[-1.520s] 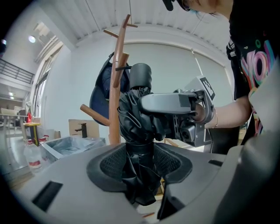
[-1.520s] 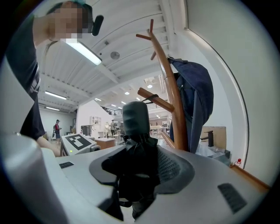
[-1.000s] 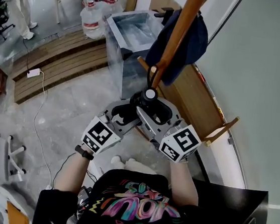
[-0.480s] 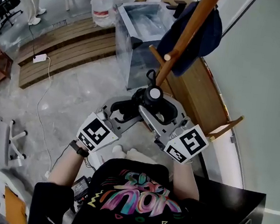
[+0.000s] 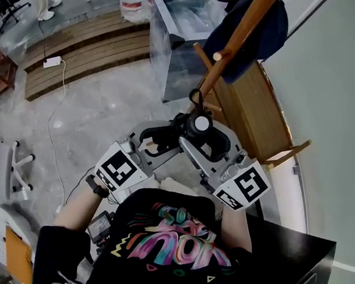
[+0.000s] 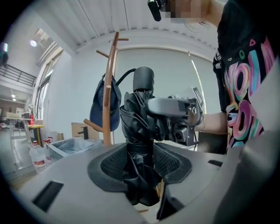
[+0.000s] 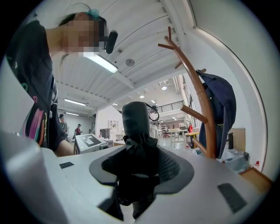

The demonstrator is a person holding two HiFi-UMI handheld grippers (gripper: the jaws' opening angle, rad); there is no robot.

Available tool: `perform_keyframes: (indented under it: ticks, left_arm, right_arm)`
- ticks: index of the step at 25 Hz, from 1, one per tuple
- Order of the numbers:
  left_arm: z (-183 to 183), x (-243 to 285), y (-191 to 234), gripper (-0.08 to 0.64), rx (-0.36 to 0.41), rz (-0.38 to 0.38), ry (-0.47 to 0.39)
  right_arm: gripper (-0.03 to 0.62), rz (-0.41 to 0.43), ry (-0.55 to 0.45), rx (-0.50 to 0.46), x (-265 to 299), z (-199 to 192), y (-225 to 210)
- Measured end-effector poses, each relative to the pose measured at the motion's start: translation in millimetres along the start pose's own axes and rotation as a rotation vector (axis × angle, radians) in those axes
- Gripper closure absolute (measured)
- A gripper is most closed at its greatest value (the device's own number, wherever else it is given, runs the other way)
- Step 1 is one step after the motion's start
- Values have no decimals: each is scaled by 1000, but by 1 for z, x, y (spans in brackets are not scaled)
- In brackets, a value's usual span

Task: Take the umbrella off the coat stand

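Close in front of the person's chest, the left gripper and the right gripper come at the folded black umbrella from opposite sides. The left fingers are clenched on its lower folds and the right fingers just under the handle. The umbrella stands upright between them, handle up. The coat stand lies just beyond, its pole leaning away, so the move looks like a level pull toward the person, keeping the wrist loop off the pegs.

Umbrella sitting btwn L hand-held gripper & R hand-held gripper, in front of coat stand; jacket hanging on it.
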State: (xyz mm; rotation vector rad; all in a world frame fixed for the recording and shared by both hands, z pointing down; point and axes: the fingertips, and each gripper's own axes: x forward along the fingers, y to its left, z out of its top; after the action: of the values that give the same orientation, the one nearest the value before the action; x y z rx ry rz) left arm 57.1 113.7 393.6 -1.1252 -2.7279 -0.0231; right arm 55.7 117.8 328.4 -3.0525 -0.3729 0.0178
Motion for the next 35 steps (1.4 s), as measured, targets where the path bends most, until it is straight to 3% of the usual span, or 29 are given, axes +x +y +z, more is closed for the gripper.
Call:
perform_keyframes:
  ticks: [35]
  left_arm:
    - [-11, 20, -20, 364, 1, -78, 20]
  right_arm:
    - [382, -71, -18, -4, -26, -14, -4]
